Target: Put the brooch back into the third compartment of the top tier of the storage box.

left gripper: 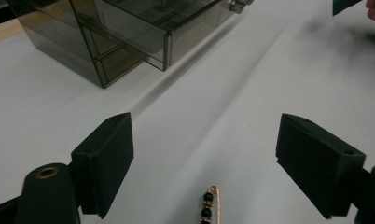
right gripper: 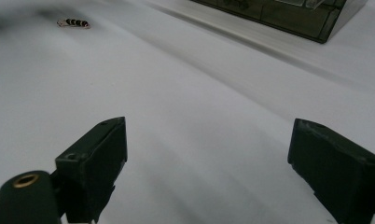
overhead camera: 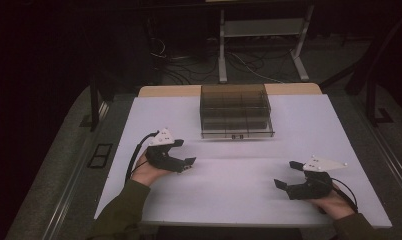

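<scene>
1. The left gripper (overhead camera: pixel 185 154) sits at about 9 o'clock on the white table (overhead camera: pixel 299 130), held by the person's left hand (overhead camera: pixel 146 172), whose green sleeve (overhead camera: pixel 121 212) comes up from 7 o'clock. Its jaws stand apart, gripping nothing.
2. In the left gripper view, a small beaded pin (left gripper: pixel 210 205) (dark beads on a gold-coloured wire) lies flat on the table at 6 o'clock, between the two jaws but touching neither pad.
3. The smoky transparent drawer box (overhead camera: pixel 236 110) stands at 12 o'clock on the table, well apart from both grippers. Its bottom drawer is pulled out toward the person, with two small knobs on its front.
4. The right gripper (overhead camera: pixel 285 174) rests at about 4 o'clock, in the person's right hand (overhead camera: pixel 334 205), its tips pointing toward 9 o'clock. Its jaws are spread, with bare table between them.
5. In the right gripper view, the beaded pin (right gripper: pixel 73 22) lies far off at 11 o'clock, and the drawer box (right gripper: pixel 288 16) sits at 1 o'clock.
</scene>
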